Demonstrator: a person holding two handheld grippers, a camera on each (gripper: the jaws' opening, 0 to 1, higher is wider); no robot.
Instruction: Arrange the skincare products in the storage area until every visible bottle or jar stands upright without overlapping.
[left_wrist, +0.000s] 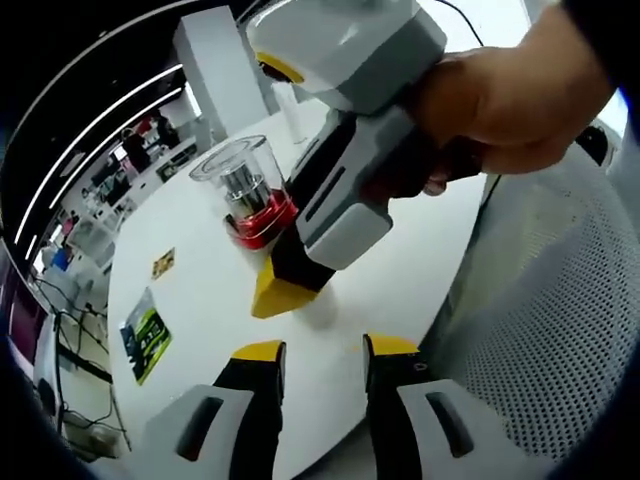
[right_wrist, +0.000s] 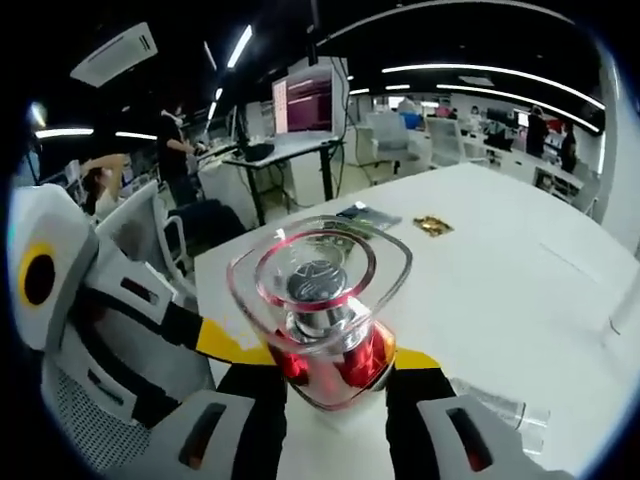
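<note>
A pump bottle (left_wrist: 245, 195) with a clear cap, silver pump and red base stands upright on the white table (left_wrist: 400, 270). My right gripper (left_wrist: 280, 290), held by a hand (left_wrist: 510, 90), comes down beside it with a yellow tip on the tabletop. In the right gripper view the bottle (right_wrist: 325, 300) sits between my right gripper's (right_wrist: 330, 365) jaws, which press on both sides of its red base. My left gripper (left_wrist: 325, 350) is open with nothing between its jaws, at the table's near edge just short of the right one. Its white body (right_wrist: 70, 290) shows at the left.
A clear container (right_wrist: 490, 405) lies on the table beside the right jaw. A tall clear item (left_wrist: 290, 110) and a white box (left_wrist: 215, 65) stand at the far side. A leaflet (left_wrist: 145, 335) and a small sticker (left_wrist: 162, 262) lie flat. A mesh chair (left_wrist: 540, 320) stands by the table's edge.
</note>
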